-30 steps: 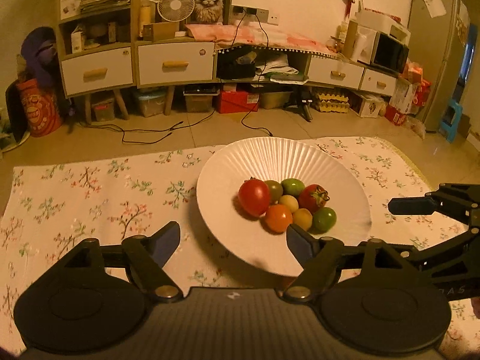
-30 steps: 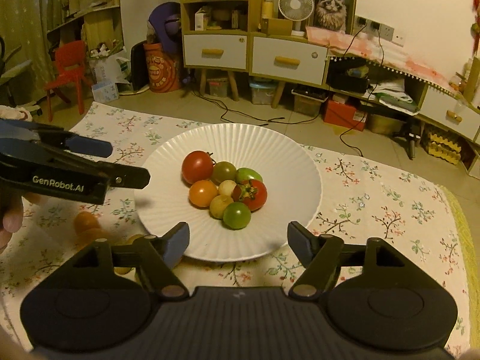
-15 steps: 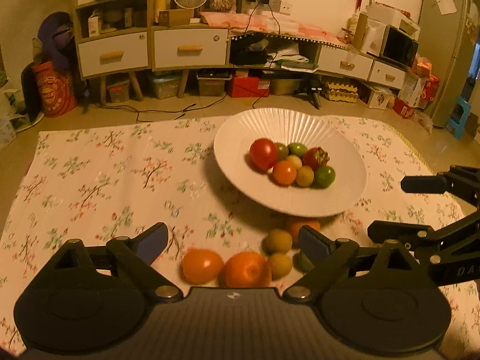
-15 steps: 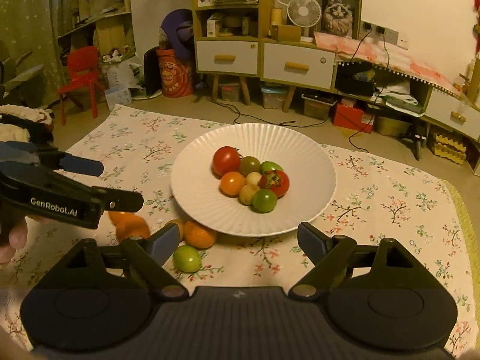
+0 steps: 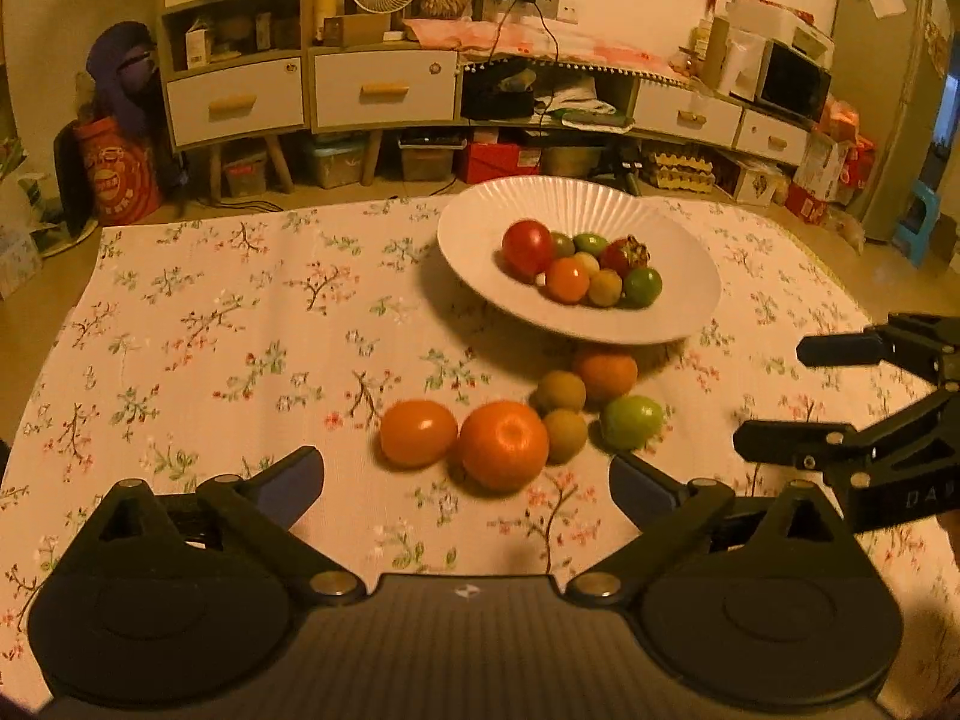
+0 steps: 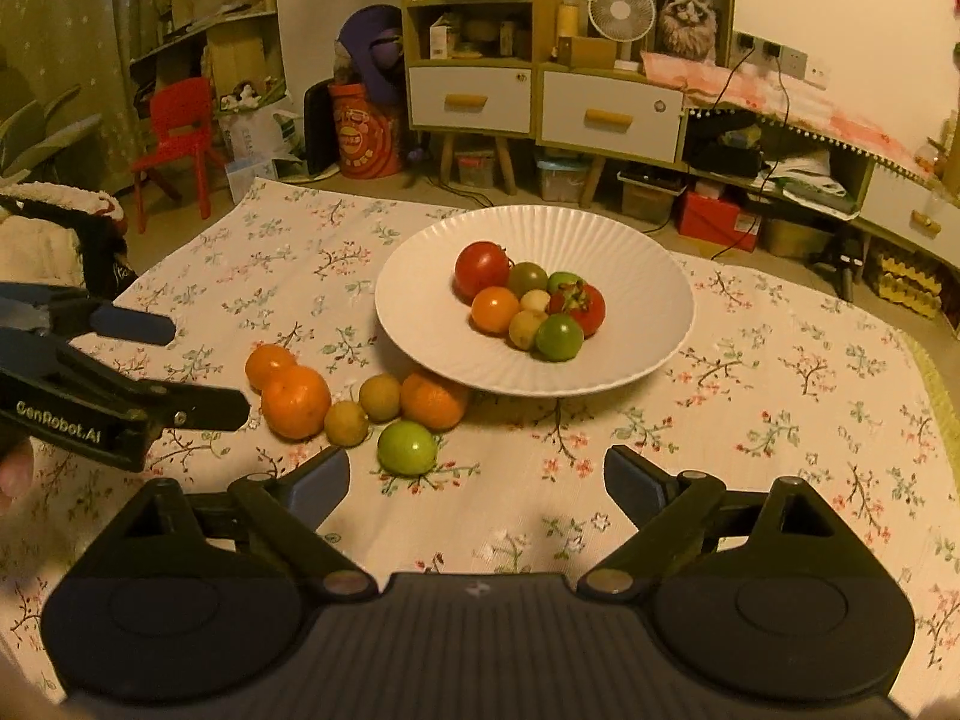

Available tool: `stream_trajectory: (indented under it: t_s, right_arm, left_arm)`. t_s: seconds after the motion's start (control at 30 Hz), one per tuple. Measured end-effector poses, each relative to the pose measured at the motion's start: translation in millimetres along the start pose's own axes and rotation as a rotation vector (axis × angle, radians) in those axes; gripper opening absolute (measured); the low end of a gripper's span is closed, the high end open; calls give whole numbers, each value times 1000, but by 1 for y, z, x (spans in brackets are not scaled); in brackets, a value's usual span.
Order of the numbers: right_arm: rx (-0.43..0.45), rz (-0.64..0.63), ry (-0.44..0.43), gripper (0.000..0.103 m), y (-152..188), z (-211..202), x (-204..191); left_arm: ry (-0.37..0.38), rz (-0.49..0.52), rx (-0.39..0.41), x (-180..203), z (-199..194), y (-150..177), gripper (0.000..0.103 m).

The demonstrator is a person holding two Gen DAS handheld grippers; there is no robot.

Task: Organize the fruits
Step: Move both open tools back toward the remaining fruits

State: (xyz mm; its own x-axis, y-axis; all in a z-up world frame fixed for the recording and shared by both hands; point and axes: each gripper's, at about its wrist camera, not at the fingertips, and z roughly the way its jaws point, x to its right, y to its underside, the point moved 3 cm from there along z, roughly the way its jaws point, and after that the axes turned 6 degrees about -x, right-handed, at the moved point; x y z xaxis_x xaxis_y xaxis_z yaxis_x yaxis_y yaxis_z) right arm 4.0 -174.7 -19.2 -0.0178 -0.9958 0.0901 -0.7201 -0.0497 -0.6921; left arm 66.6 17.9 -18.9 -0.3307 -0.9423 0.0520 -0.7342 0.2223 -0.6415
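Loose fruit has come into sight since a second ago, when my left view showed only the plate: six pieces now lie on the cloth just ahead of my tongs. The big orange sits just beyond my left gripper, between the lines of its tips, with an orange tomato touching its left side and two brownish fruits beside it. The green tomato lies just ahead of my right gripper, nearer its left tip. Both pairs of jaws are opening wide with nothing between them. My worry is the clustering: these round things touch, so closing on one could nudge its neighbours rolling across the floral cloth, and my two tools stand near enough to clash. Farther out, the white plate holds eight small fruits heaped at its middle, red, orange, green and yellowish; another dropped in carelessly might scatter that pile.
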Motion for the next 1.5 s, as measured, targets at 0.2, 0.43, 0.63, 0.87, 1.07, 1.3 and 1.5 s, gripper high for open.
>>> stream_trajectory:
  t_s: [0.2,0.43,0.63,0.87,1.07,1.3,1.5]
  right_arm:
    - [-8,-14,14,92,10,2,-3]
    - [-40,-26,9,93,21,12,-11]
    - [-63,-16,3,93,26,22,-14]
    - [-74,-25,13,95,30,31,-11]
    - [-58,-37,15,95,26,39,-16]
    - [-35,-91,2,91,20,45,-25]
    - [-21,-93,2,74,12,47,-26]
  left_arm:
    - [-3,-13,-5,-6,-1,12,96]
    - [-29,-16,-29,-13,7,30,96]
    - [-30,-23,-46,-20,16,42,96]
    - [-43,36,-5,-13,22,49,96]
    - [-50,37,23,-16,30,40,96]
    - [-101,-29,55,-39,40,27,97]
    - [-91,-17,49,-34,47,13,88]
